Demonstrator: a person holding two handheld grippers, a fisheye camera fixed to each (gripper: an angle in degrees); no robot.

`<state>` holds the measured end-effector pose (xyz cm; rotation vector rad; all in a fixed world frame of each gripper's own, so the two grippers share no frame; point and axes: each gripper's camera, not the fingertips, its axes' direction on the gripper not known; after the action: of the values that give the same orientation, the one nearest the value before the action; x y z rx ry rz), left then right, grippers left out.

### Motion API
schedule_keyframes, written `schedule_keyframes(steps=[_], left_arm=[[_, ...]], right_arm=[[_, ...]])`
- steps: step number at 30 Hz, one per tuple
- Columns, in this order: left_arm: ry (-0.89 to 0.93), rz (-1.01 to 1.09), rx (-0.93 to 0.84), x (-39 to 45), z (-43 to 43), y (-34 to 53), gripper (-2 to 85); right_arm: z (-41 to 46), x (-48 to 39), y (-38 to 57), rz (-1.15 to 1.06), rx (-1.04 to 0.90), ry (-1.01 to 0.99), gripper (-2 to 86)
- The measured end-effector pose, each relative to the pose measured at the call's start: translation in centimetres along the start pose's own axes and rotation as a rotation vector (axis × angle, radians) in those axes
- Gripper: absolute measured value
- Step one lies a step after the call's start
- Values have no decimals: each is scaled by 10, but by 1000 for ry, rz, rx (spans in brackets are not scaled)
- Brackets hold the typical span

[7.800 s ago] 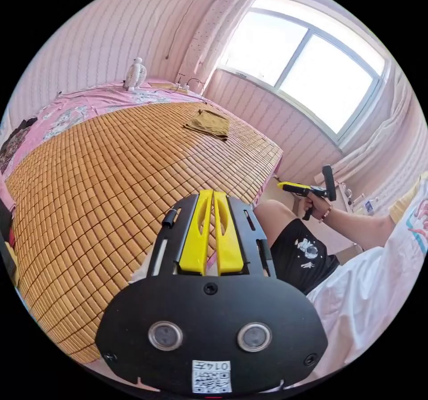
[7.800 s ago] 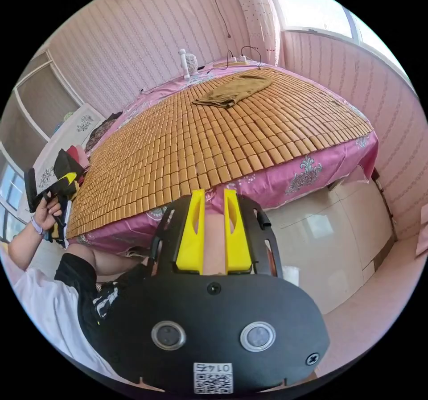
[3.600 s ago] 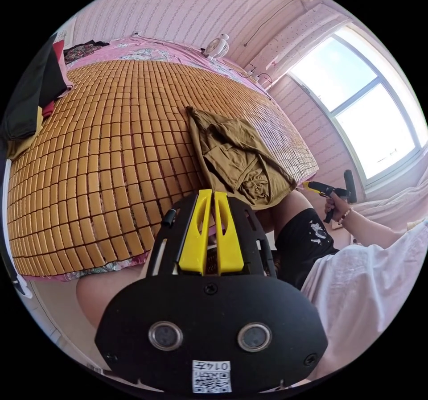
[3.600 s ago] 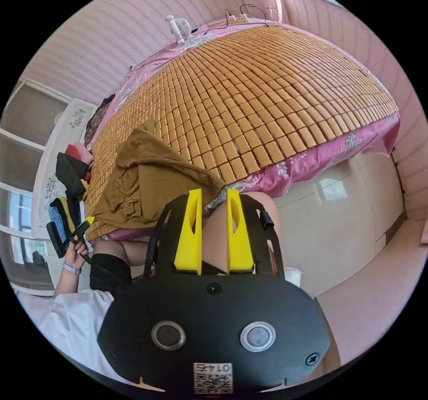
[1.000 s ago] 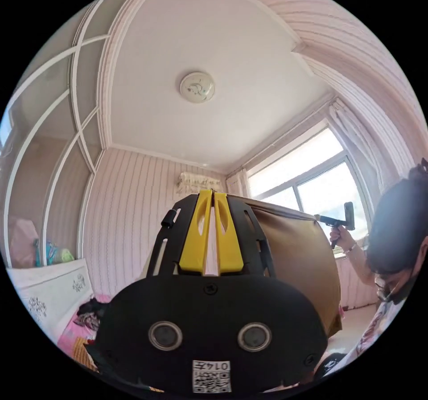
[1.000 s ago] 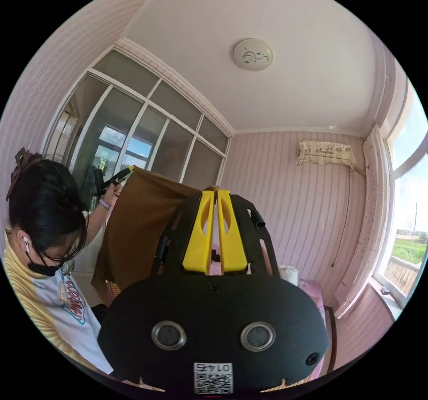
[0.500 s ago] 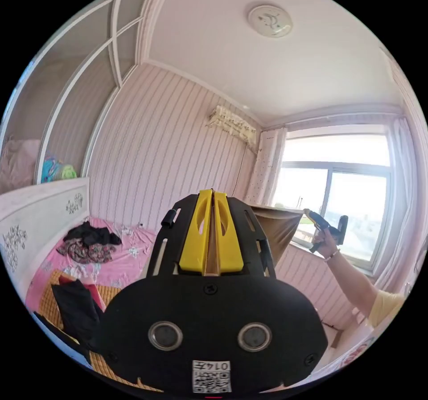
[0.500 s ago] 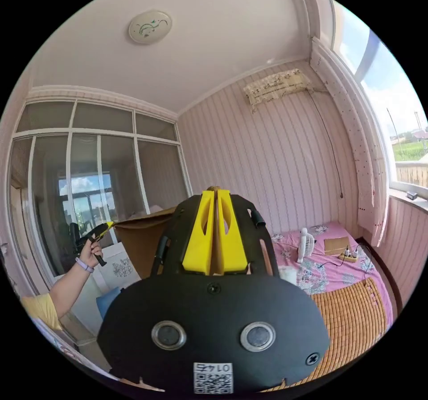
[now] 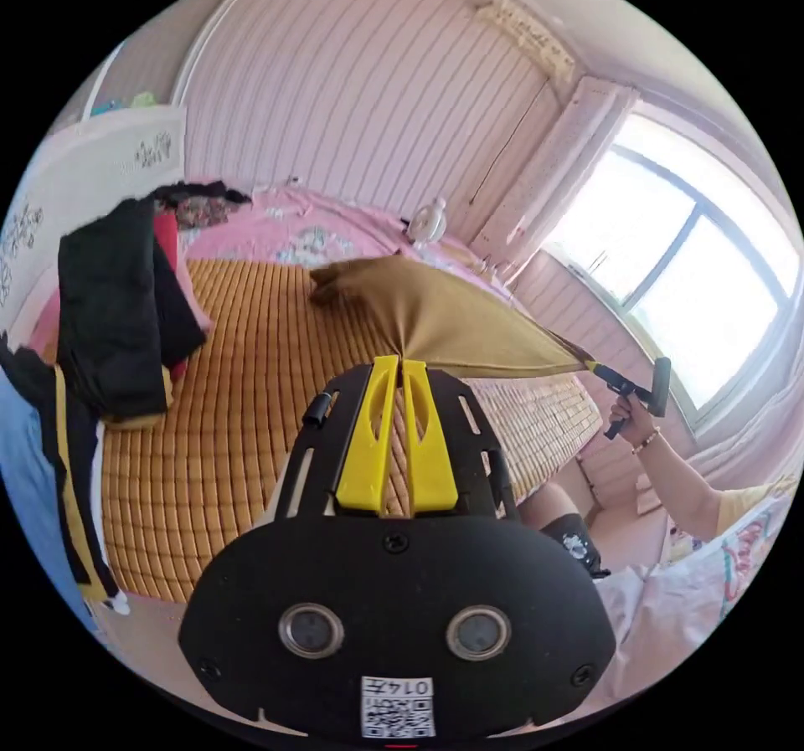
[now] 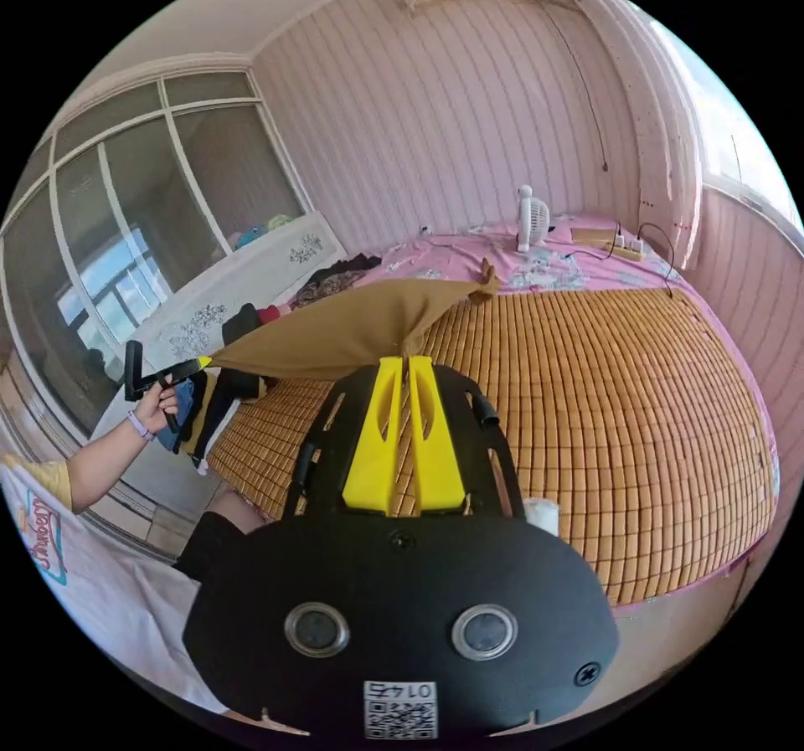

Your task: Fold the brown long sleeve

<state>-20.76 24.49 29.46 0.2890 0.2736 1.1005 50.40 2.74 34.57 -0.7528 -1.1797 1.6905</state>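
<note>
Left gripper (image 9: 399, 362) jaws closed, pinching one end of the brown shirt (image 9: 435, 328). Right gripper (image 10: 408, 359) same, clamped on the other end. In the left gripper view the right gripper (image 9: 591, 364) sits at 3 o'clock with the shirt edge in its tip. Shirt is stretched taut between them, above the bamboo mat (image 10: 603, 416); far end at 12 o'clock trails down, probably touching the mat. Dark clothes pile (image 9: 126, 307) at 9 o'clock, fan (image 10: 530, 217) at 1 o'clock.

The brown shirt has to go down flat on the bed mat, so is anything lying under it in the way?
Nothing visible does. The brown shirt hangs stretched between the left gripper and right gripper, over bare bamboo mat. The dark clothes pile sits off at the mat's edge.
</note>
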Motion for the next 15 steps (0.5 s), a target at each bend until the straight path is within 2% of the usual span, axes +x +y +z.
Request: schedule_keyframes(steps=[2,4,8,12,15], left_arm=[[-38,-73,-211,-26,58,41,-10],[-56,-111,-339,-41,88,67,-10],[-8,-182,-498,-63,125,99,-10],[3,-184,-534,-77,139,91,-10],[7,-251,-486,-94,143,74,-10]], right_arm=[[38,38,38,156,-129,-45,6],[72,88,85,405,-261,-104,6],[87,123,122,519,-339,-65,7],[88,148,136,585,-414,75,10],[82,171,143,713,-358,25,13]])
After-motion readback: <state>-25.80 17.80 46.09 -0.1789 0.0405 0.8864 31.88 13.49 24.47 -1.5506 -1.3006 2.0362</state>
